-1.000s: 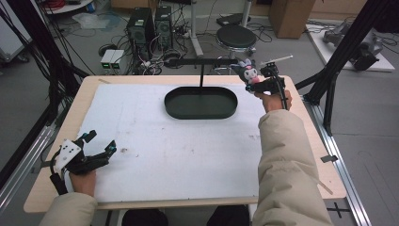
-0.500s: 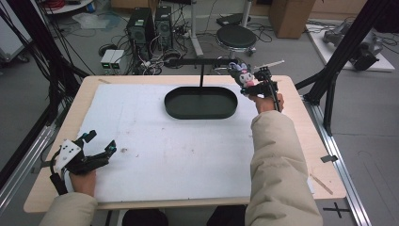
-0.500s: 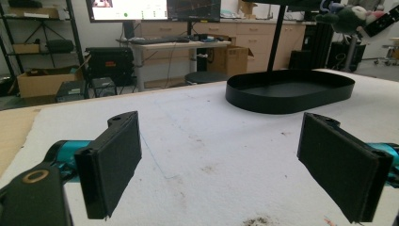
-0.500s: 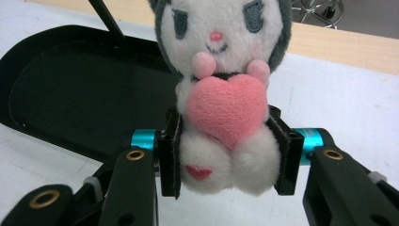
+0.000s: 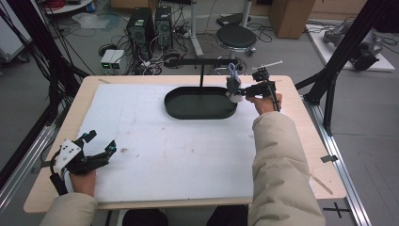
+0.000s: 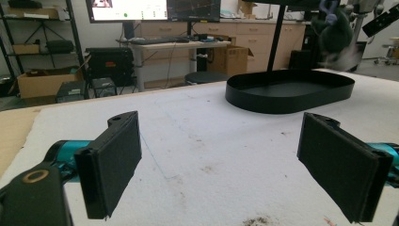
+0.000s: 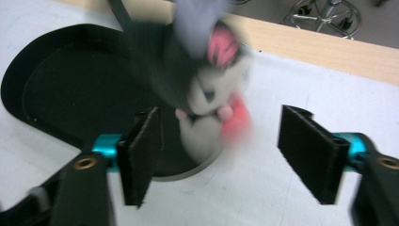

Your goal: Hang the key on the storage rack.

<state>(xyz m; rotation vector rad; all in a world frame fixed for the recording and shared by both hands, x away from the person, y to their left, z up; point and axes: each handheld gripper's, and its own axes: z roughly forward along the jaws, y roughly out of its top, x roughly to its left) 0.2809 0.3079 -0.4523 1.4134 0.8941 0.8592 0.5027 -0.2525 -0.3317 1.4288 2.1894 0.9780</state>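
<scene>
As my right claw (image 7: 219, 155) has just spread, the plush toy (image 7: 207, 94) drops free over the black tray's (image 5: 179, 110) right end; landing remains. My left claw (image 6: 235, 165) rests spread.

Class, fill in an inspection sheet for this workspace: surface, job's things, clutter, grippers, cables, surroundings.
Surface: white mat on a wooden table, faint stains.
Job's things: blurred plush toy at the black tray right end, between open jaws, unpressed.
Clutter: nothing seen.
Grippers: left gripper open, near the mat's left corner; right gripper jaws have just been opening around the toy.
Cables: tangle on the floor beyond the table.
Surroundings: stool, computer towers, black frame posts.
</scene>
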